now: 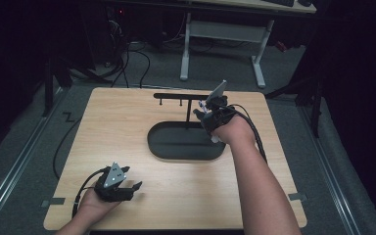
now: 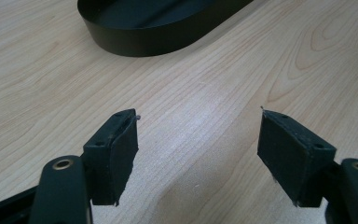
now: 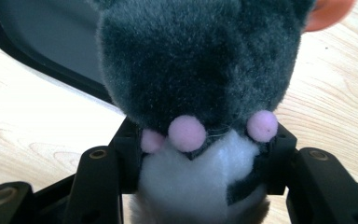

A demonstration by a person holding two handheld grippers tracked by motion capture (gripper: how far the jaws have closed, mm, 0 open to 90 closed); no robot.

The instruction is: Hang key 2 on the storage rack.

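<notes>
Pinching the grey plush toy (image 3: 191,70), your right claw (image 1: 210,115) hangs over the black tray's (image 1: 176,147) right end; your left claw (image 2: 198,154), spread, sits lower left.

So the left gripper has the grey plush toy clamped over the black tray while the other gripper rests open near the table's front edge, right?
Not quite: the right gripper has it. The right gripper view shows its jaws pressed on the grey plush toy above the black tray. The left gripper is the one resting near the table's front edge, jaws open with nothing between them.
</notes>
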